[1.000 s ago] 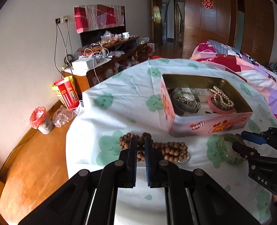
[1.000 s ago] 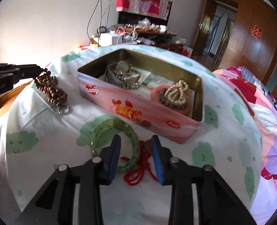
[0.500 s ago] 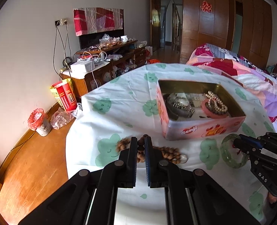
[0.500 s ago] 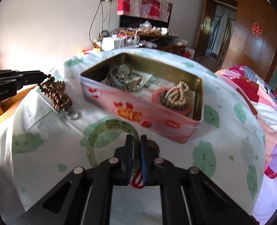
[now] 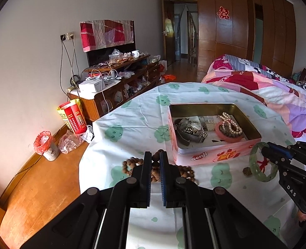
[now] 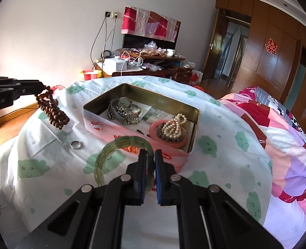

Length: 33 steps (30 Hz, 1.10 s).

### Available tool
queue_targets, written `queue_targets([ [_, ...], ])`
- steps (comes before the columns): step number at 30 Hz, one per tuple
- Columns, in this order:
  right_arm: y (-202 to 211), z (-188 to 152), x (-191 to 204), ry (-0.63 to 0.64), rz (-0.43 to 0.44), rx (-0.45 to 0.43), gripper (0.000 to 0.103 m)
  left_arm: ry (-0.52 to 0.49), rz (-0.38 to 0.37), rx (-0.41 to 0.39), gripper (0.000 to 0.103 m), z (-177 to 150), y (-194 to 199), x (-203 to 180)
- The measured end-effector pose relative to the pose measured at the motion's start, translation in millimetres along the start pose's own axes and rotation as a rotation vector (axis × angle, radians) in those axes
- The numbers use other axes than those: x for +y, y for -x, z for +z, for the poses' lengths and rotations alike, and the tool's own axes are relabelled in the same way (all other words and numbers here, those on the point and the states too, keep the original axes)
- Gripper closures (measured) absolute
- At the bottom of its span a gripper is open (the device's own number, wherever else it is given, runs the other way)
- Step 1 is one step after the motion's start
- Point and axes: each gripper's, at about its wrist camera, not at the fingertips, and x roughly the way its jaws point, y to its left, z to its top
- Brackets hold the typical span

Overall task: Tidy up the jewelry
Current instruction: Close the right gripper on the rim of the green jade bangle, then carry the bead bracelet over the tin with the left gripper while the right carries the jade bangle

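Observation:
My left gripper (image 5: 155, 155) is shut on a brown wooden bead strand (image 5: 156, 165), which hangs in the air left of the tin in the right wrist view (image 6: 53, 110). My right gripper (image 6: 150, 154) is shut on a green jade bangle (image 6: 119, 145) and holds it above the cloth in front of the tin; the bangle also shows in the left wrist view (image 5: 254, 159) with a red cord (image 5: 263, 162). The pink tin box (image 6: 115, 128) stands open and holds a watch, metal bracelets, a pearl strand (image 6: 174, 126) and a pink bangle.
A small metal ring (image 6: 76, 144) lies on the white cloud-print cloth (image 6: 38, 166) left of the bangle. A small brown charm (image 5: 246, 171) lies on the cloth. A bed with a pink quilt (image 6: 277, 128) is to the right, a cluttered cabinet (image 5: 115, 87) behind.
My right gripper closed on the jade bangle and lifted it. My left gripper raised the bead strand off the cloth, leaving the metal ring lying there.

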Motion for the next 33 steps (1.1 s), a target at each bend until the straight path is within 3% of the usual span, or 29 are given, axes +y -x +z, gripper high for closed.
queue_targets([
  [20,9.1,5.6,-9.8,-0.017,-0.007,-0.032,0.094,-0.016,0.005,-0.005,0.096,3.9,0.4,-4.5],
  [33,14.2,22.3,-26.1,-0.028,-0.034,-0.073,0.093,-0.067,0.014,-0.06,0.096,37.9,5.6,-16.7],
])
